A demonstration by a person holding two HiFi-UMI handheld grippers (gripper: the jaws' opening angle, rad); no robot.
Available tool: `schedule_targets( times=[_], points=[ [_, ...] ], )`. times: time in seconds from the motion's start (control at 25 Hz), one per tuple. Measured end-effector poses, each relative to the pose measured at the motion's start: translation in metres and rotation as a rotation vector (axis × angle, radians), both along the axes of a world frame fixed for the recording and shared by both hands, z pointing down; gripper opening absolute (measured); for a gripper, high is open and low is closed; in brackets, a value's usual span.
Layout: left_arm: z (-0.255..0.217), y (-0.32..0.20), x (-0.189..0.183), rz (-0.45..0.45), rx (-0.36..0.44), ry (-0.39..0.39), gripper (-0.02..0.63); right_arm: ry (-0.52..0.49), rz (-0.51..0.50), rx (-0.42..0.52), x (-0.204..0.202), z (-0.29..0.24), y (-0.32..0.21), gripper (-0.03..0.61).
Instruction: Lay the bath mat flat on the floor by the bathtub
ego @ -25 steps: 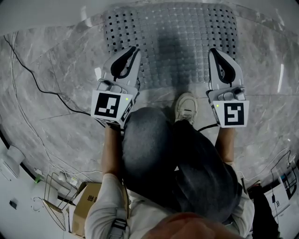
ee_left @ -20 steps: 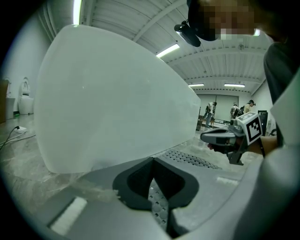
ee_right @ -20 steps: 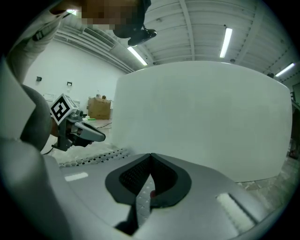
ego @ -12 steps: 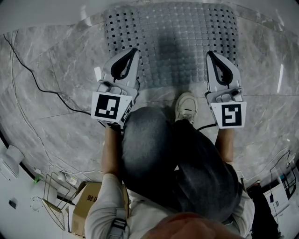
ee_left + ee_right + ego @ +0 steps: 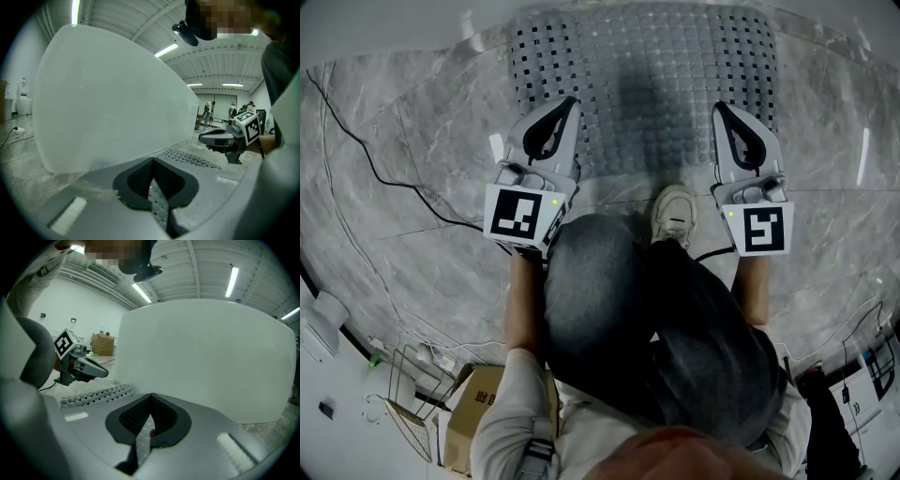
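The grey translucent bath mat (image 5: 675, 75), studded and perforated, lies spread on the marble floor against the white bathtub (image 5: 394, 33). My left gripper (image 5: 569, 100) is at the mat's near left edge and my right gripper (image 5: 721, 107) at its near right edge. In the left gripper view the jaws (image 5: 152, 180) are shut with a strip of the mat (image 5: 157, 201) pinched between the pads, and the tub wall (image 5: 108, 103) fills the view ahead. The right gripper view shows the same: jaws (image 5: 149, 420) shut on the mat (image 5: 143, 441), tub (image 5: 211, 357) just beyond.
A black cable (image 5: 375, 169) runs over the floor at the left. The person's white shoe (image 5: 673, 214) stands just short of the mat's near edge, between the grippers. A cardboard box (image 5: 473, 408) and a wire rack (image 5: 412, 375) sit behind at the lower left.
The right gripper has shifted slightly to the left along the mat's edge. The left gripper and the mat stay where they were.
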State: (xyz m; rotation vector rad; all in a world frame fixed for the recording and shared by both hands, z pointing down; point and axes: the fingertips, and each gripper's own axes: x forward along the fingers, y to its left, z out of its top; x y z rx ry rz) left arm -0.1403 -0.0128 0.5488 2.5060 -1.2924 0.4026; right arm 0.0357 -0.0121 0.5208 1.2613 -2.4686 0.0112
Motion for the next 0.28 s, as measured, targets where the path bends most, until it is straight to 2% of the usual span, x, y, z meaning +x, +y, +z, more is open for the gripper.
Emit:
schedule_targets(
  times=[0.28],
  points=[
    [0.0017, 0.0006, 0.0000, -0.001, -0.003, -0.005, -0.002, 0.006, -0.003, 0.000, -0.0001, 0.0020, 0.0008, 0.000]
  ],
)
